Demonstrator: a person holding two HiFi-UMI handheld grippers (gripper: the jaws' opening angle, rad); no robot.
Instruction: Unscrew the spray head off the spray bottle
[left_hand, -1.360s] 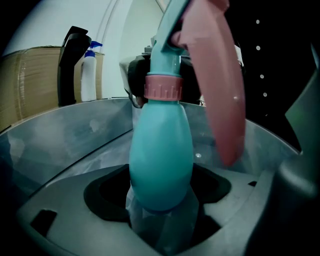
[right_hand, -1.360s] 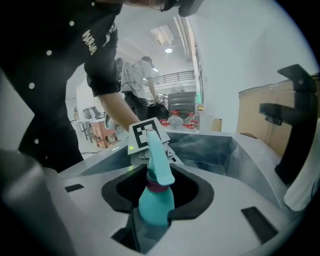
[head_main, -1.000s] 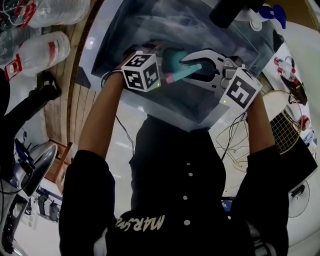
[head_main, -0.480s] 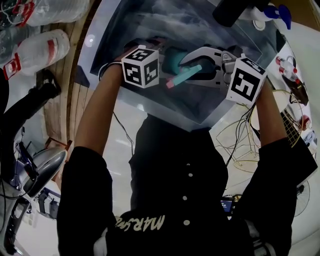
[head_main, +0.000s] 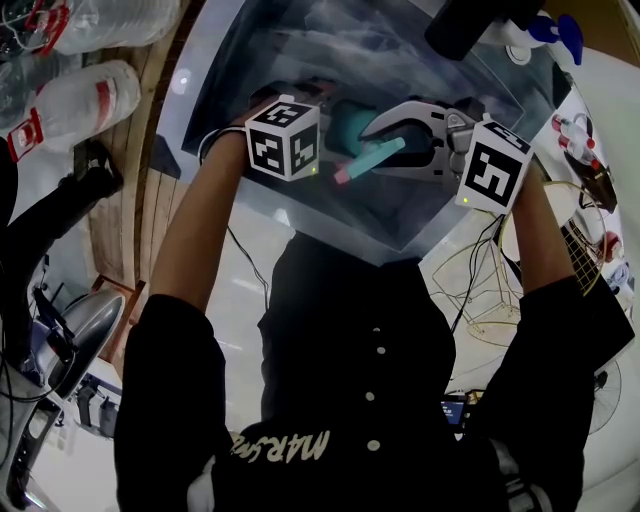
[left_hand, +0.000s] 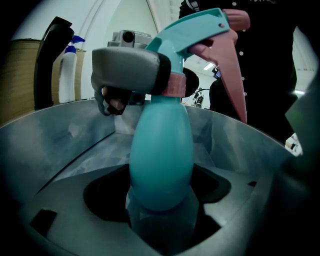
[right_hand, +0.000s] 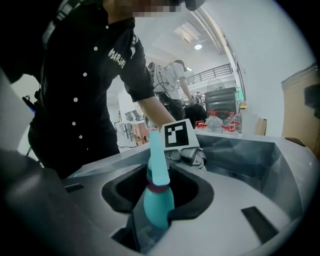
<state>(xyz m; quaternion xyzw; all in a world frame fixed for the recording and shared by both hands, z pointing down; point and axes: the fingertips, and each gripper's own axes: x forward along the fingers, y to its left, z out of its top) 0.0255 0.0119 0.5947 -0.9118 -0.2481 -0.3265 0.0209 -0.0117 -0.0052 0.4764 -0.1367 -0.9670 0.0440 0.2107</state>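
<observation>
Item: spray bottle (head_main: 350, 122), long axis left-right; left hand-held gripper (left_hand: 160, 220) clenched on its body; right hand-held gripper (right_hand: 157, 220) clenched on spray head (left_hand: 200, 30) collar, immediately right.

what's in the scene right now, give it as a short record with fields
object: teal bottle, upright
spray head: teal spray head with pink trigger, on the bottle, not yet off
left gripper: shut on the bottle's body
right gripper: shut on the pink collar below the spray head
background: white spray bottle with blue top
</observation>
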